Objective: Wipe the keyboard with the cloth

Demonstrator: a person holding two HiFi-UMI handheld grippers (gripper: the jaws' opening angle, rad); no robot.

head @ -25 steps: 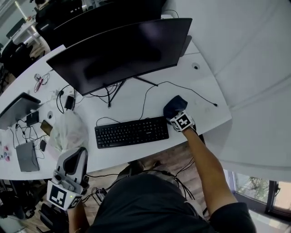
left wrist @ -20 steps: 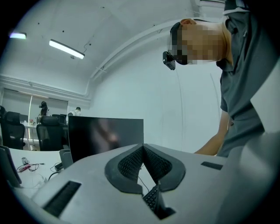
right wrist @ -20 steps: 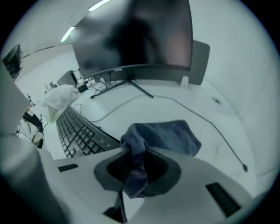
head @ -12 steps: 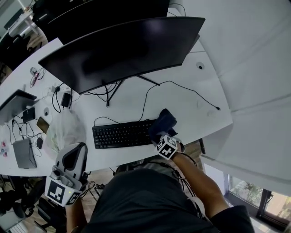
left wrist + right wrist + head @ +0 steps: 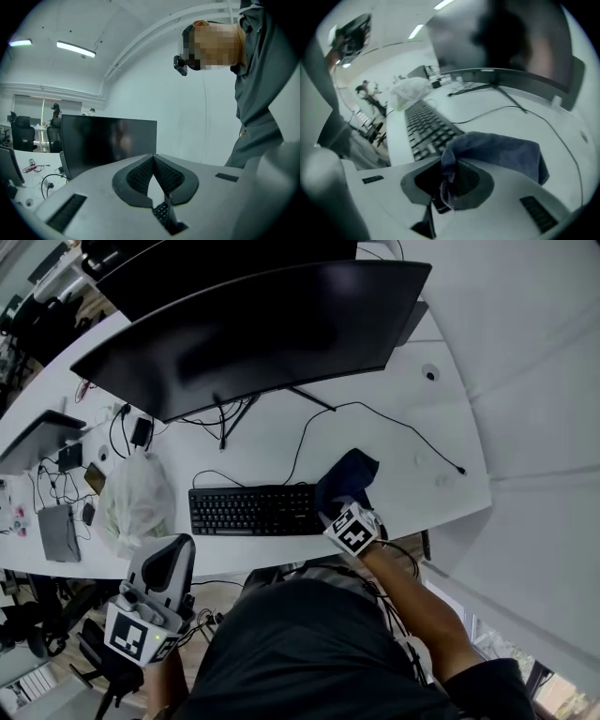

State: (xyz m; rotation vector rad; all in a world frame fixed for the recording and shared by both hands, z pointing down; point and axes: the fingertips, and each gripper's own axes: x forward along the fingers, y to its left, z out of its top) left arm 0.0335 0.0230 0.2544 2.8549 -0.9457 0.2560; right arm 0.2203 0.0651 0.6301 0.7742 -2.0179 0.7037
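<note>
A black keyboard (image 5: 248, 510) lies along the front of the white desk (image 5: 412, 474). My right gripper (image 5: 335, 509) is shut on a dark blue cloth (image 5: 347, 474), which drapes over the keyboard's right end. In the right gripper view a fold of the cloth (image 5: 501, 150) is pinched in the gripper (image 5: 449, 183), with the keyboard (image 5: 424, 126) running off to the left. My left gripper (image 5: 169, 557) hangs off the desk's front edge, left of the keyboard. Its gripper (image 5: 153, 161) is shut on nothing, and a few keys of the keyboard (image 5: 161, 212) show below it.
A wide dark monitor (image 5: 253, 334) stands behind the keyboard, with cables (image 5: 375, 418) trailing across the desk. A white plastic bag (image 5: 136, 502) sits just left of the keyboard. Small devices and chargers (image 5: 61, 531) crowd the desk's left part.
My right gripper took the cloth off the desk right of the keyboard and carried it left onto the keyboard's right end. My left gripper drifted slightly right.
</note>
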